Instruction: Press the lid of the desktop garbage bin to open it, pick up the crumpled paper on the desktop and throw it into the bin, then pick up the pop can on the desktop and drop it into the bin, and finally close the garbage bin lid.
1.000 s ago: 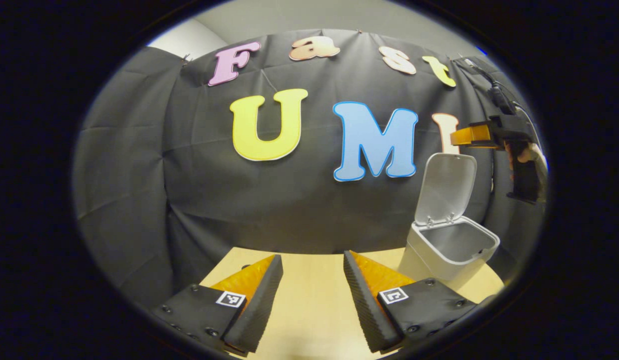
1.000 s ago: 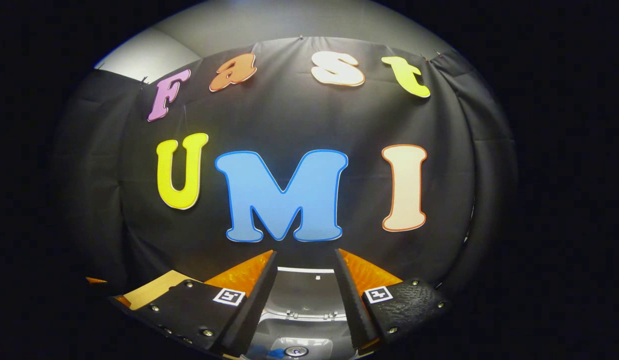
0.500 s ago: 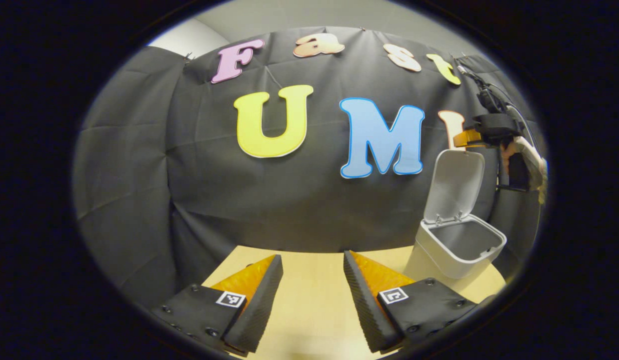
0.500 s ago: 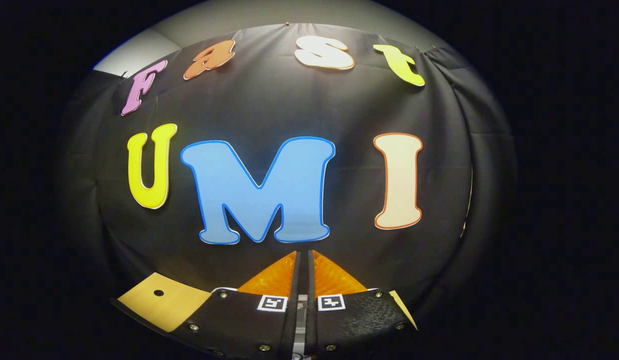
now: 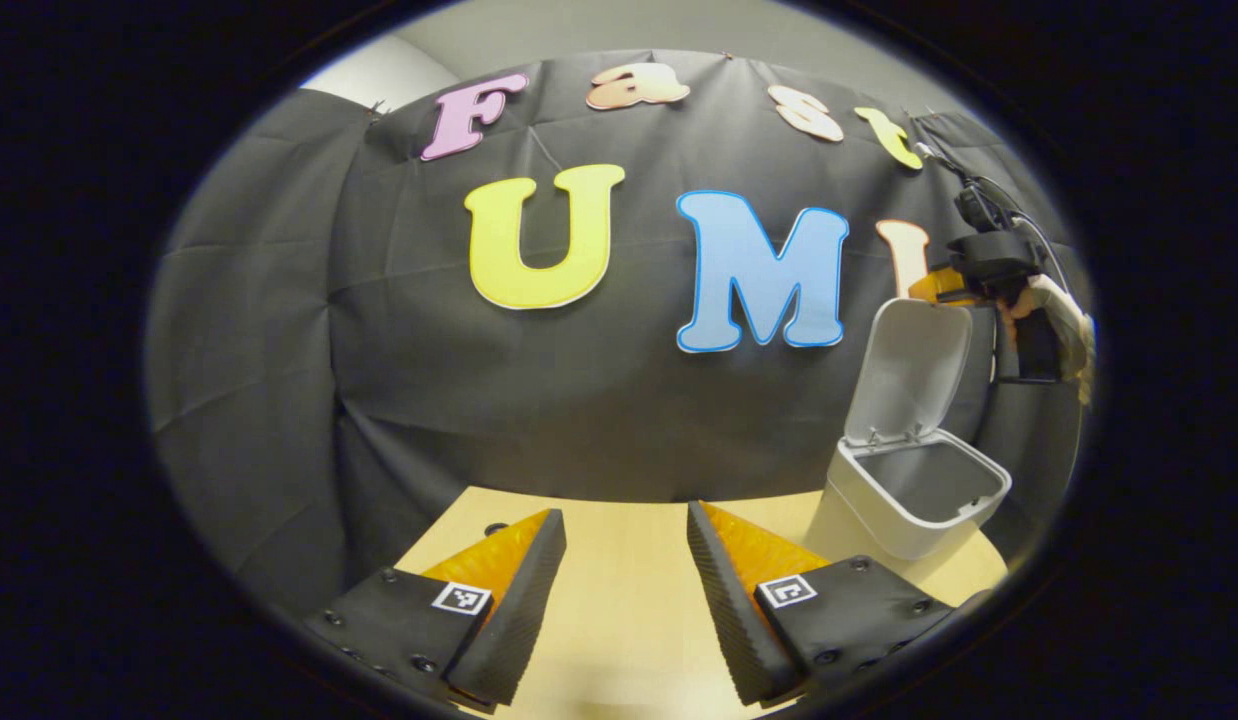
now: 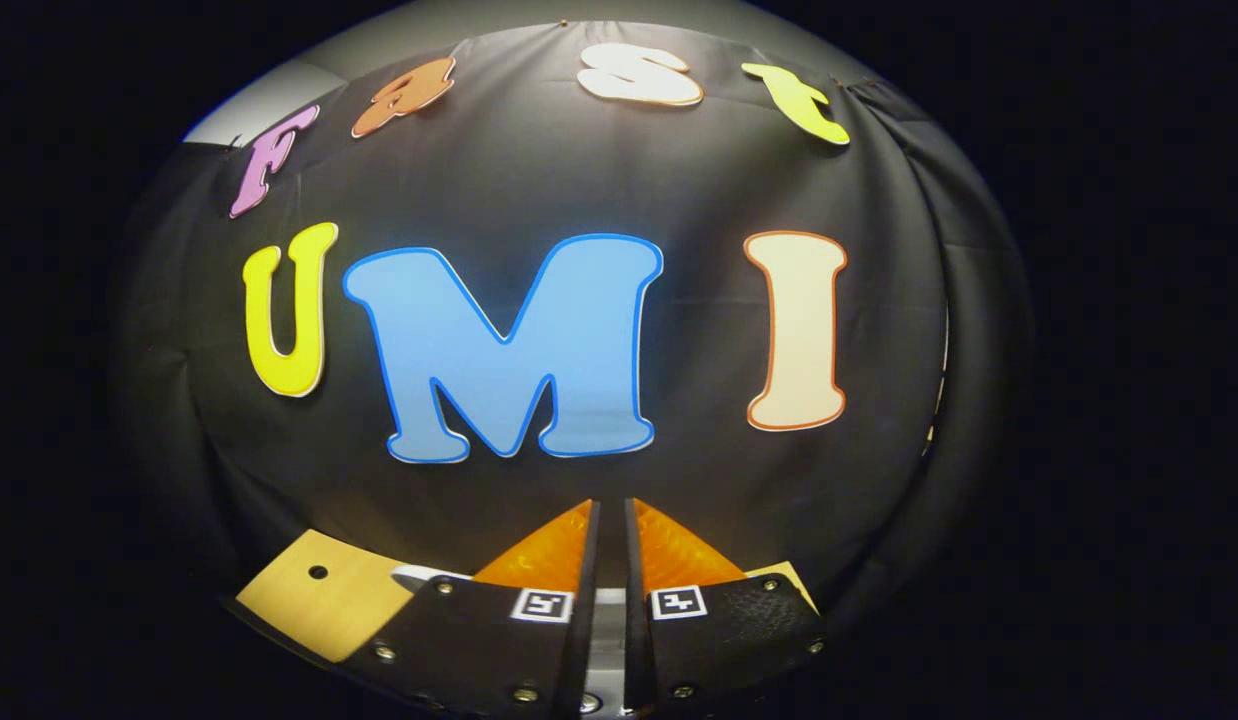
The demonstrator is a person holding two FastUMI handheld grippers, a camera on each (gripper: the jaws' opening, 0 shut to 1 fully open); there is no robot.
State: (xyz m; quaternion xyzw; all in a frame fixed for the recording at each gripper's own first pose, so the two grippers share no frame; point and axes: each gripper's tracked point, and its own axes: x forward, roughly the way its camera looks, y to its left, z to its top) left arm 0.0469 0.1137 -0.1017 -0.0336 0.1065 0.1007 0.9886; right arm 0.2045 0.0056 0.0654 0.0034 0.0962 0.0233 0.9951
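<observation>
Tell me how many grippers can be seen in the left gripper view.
2. The left gripper is at the bottom, jaws apart over the wooden table. The right gripper is far right, above the raised lid of the white garbage bin.

1. Our left gripper (image 5: 619, 590) carries wedge-shaped jaws with ribbed inner faces.
2. Each jaw sits on a black plate fixed by screws and bearing a small square black-and-white marker.
3. Our right gripper (image 6: 609, 590) has the same plates, screws and markers.
4. Cables (image 5: 979, 190) trail above its black body.
</observation>
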